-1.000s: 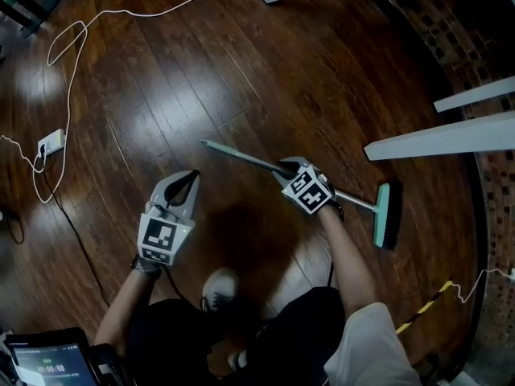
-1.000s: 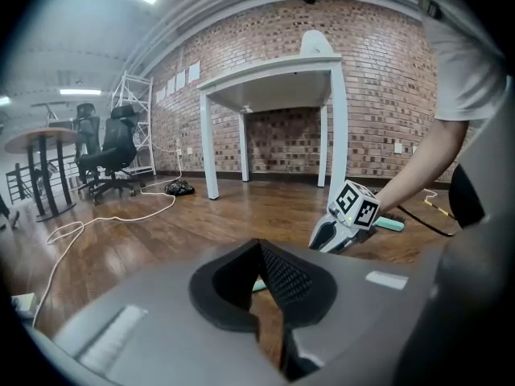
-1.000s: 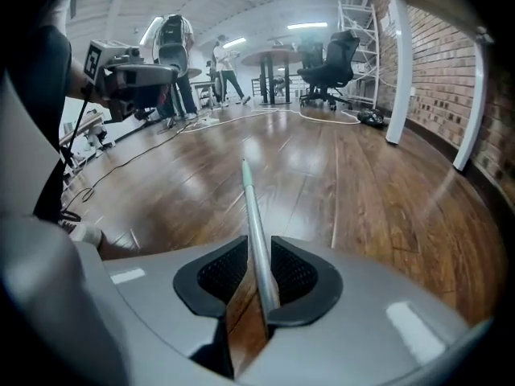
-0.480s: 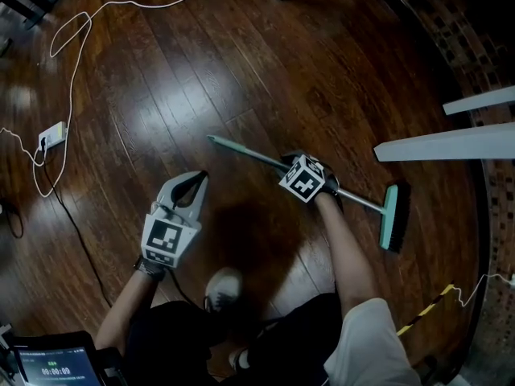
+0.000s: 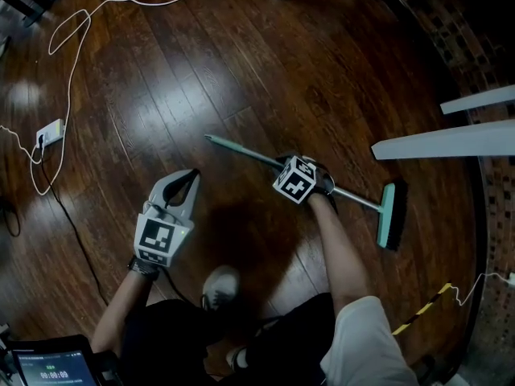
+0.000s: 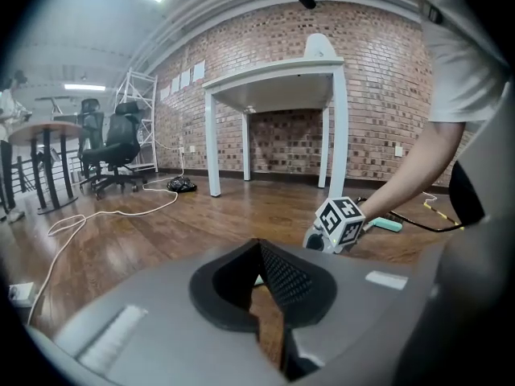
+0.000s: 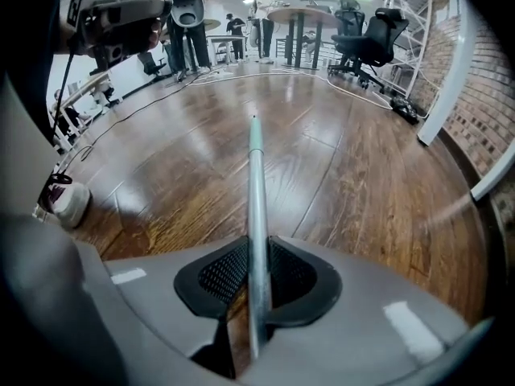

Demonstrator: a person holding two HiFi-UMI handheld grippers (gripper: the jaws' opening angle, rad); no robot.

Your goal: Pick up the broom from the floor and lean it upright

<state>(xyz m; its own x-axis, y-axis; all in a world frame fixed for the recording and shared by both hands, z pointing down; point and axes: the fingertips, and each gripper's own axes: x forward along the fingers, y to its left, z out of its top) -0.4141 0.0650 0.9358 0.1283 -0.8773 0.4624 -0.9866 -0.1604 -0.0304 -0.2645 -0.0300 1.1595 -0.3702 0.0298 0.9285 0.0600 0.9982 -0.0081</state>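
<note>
Since a second ago the right gripper (image 5: 283, 167) has sunk lower and rolled a little over the broom (image 5: 354, 198), and its jaws have just been closing, with the handle (image 5: 241, 152) between them. Nearest the camera, the person crouches, one pale shoe (image 5: 219, 286) on the dark wooden floor (image 5: 201, 71). The left gripper (image 5: 190, 180) hovers just ahead of that shoe, jaw tips together with nothing between them, well apart from the broom. To its right, the right gripper points steeply down at the middle of the handle; in the right gripper view its two pads press on the grey pole from either side. The broom lies flat on the floor, handle tip towards the upper left, teal brush head (image 5: 389, 215) at the right. Farther off, a white cable (image 5: 72, 63) loops across the boards to a power strip (image 5: 50, 137). In the left gripper view, a white table (image 6: 273, 79) stands against a brick wall (image 6: 378, 95).
</note>
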